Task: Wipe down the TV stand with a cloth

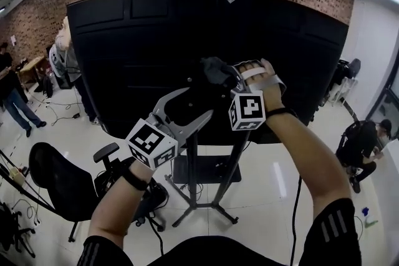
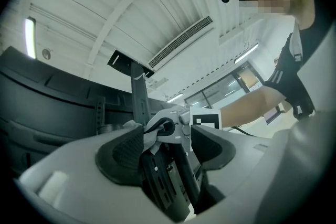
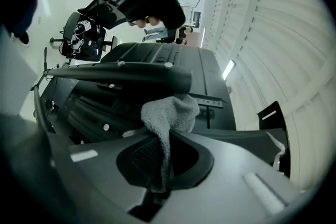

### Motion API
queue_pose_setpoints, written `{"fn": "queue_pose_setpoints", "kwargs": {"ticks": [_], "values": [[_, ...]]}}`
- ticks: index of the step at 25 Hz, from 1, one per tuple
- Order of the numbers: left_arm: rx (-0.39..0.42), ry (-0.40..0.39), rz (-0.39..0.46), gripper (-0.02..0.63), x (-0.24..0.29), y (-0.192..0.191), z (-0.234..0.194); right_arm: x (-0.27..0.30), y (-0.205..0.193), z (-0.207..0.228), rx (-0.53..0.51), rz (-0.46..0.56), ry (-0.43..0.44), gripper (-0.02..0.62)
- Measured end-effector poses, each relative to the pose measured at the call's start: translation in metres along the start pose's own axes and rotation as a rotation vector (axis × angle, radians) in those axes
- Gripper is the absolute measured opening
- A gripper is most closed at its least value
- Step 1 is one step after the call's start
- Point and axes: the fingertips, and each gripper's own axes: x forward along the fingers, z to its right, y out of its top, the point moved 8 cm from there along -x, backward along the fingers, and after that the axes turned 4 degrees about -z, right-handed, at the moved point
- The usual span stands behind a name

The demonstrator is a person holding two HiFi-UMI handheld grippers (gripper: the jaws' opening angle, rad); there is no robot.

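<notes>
The right gripper (image 3: 163, 165) had its 2 jaws shut tight on a grey cloth (image 3: 170, 115). The cloth stuck up out of the jaws in a soft lump, and the top of the lump touched a black bar (image 3: 121, 73) on the back of the big black TV (image 1: 143, 34). In the head view, the cloth was up high, close to the middle of the TV's back, where the TV stand (image 1: 194, 165) met it. The person's right hand (image 1: 262, 81) was wrapped around that gripper. The left gripper (image 2: 167, 147) was lower down and a little to the left. Its 2 jaws were wide apart and held nothing. A black post of the stand, with slots in it, stood between the jaws. I could not tell if the pads touched the post. The stand's 2 poles ran down to a base on the pale floor. A black office chair (image 1: 62, 187) sat to the left of the stand.
</notes>
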Motion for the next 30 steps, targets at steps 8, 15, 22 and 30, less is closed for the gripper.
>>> {"fn": "queue_pose_setpoints", "kwargs": {"ticks": [8, 15, 22, 30], "values": [[-0.06, 0.011, -0.036, 0.305, -0.013, -0.04, 0.01, 0.003, 0.019, -0.069, -0.102, -0.033, 0.086, 0.008], [-0.083, 0.021, -0.098, 0.305, -0.019, -0.08, 0.023, 0.003, 0.028, -0.125, -0.102, -0.038, 0.14, 0.008], [-0.167, 0.035, -0.154, 0.307, -0.024, -0.122, 0.032, 0.006, 0.037, -0.177, -0.092, -0.027, 0.211, 0.008], [-0.205, 0.037, -0.188, 0.307, -0.028, -0.143, 0.042, 0.009, 0.039, -0.21, 0.023, -0.016, 0.312, 0.008]]}}
